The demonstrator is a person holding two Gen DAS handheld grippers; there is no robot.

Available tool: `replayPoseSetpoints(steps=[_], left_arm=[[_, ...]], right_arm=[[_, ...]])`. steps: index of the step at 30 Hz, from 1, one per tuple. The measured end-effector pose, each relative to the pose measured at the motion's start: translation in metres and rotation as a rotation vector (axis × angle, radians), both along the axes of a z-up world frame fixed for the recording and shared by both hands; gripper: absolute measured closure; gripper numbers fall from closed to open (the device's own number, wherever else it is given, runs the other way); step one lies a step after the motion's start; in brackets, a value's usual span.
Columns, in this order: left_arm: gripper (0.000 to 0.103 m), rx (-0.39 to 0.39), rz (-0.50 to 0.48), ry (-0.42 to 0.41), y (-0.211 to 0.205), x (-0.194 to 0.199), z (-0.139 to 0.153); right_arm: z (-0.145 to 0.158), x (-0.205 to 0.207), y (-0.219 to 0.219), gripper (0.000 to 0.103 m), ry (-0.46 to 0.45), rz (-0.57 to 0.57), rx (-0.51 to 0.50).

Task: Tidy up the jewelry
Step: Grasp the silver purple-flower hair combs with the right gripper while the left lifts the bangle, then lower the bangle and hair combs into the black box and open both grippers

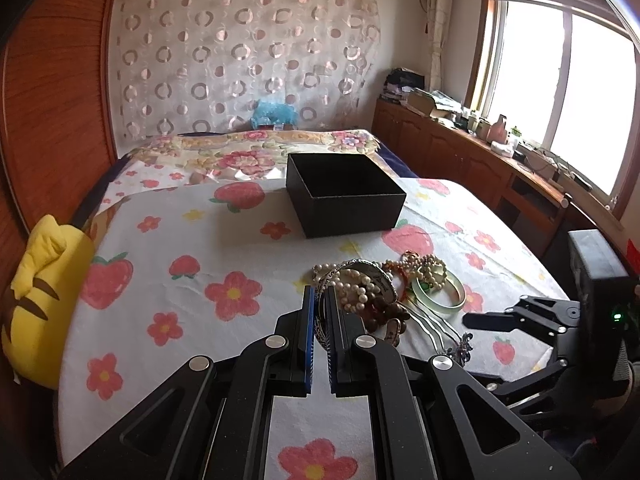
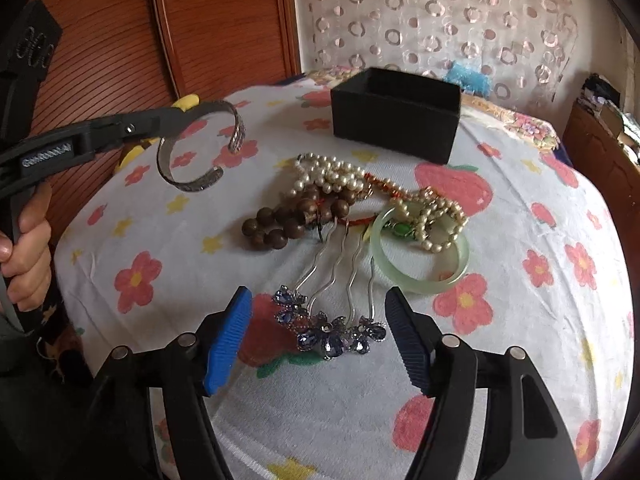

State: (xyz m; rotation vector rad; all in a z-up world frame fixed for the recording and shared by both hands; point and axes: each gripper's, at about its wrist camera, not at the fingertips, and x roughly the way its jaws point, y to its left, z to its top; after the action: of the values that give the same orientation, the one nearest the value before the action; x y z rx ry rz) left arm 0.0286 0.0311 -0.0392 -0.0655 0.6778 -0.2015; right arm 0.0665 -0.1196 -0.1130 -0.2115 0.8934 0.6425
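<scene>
My left gripper (image 1: 319, 296) is shut on a silver cuff bracelet (image 2: 192, 178) and holds it in the air left of the jewelry pile; the bracelet also shows in the left wrist view (image 1: 360, 270). The pile lies on the flowered cloth: a pearl necklace (image 2: 332, 176), brown wooden beads (image 2: 288, 220), a green jade bangle (image 2: 420, 252) and a silver hair comb with blue flower stones (image 2: 332, 332). My right gripper (image 2: 320, 320) is open, low over the comb's flower end. An open black box (image 2: 396, 114) stands behind the pile; it also shows in the left wrist view (image 1: 344, 194).
The cloth-covered table (image 1: 180, 248) stands beside a bed with a floral cover (image 1: 240, 152). A yellow plush toy (image 1: 44, 300) lies at the left edge. Wooden cabinets with clutter (image 1: 480, 140) run under the window on the right.
</scene>
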Motion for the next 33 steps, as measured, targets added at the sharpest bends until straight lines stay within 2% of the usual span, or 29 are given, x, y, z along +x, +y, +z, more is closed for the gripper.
replayPoseSetpoints(steps=[5, 7, 10, 21, 27, 33], left_arm=[[0.099, 0.002, -0.002, 0.0, -0.001, 0.0, -0.003], [0.099, 0.003, -0.001, -0.001, -0.002, -0.001, -0.003], [0.099, 0.004, 0.0, -0.005, -0.002, -0.001, -0.004], [0.099, 0.005, -0.012, -0.008, -0.004, -0.001, -0.007], [0.099, 0.01, -0.017, -0.014, -0.007, 0.003, -0.004], [0.099, 0.013, -0.019, -0.037, -0.008, 0.017, 0.006]], right_arm=[[-0.012, 0.009, 0.013, 0.031, -0.032, 0.02, -0.066], [-0.011, 0.008, 0.016, 0.044, -0.043, 0.03, -0.07], [-0.011, 0.006, 0.016, 0.046, -0.055, 0.033, -0.082], [0.004, -0.005, -0.001, 0.047, -0.093, 0.016, -0.062], [0.026, -0.015, 0.003, 0.046, -0.131, 0.052, -0.033], [0.038, -0.003, 0.004, 0.046, -0.171, 0.05, -0.042]])
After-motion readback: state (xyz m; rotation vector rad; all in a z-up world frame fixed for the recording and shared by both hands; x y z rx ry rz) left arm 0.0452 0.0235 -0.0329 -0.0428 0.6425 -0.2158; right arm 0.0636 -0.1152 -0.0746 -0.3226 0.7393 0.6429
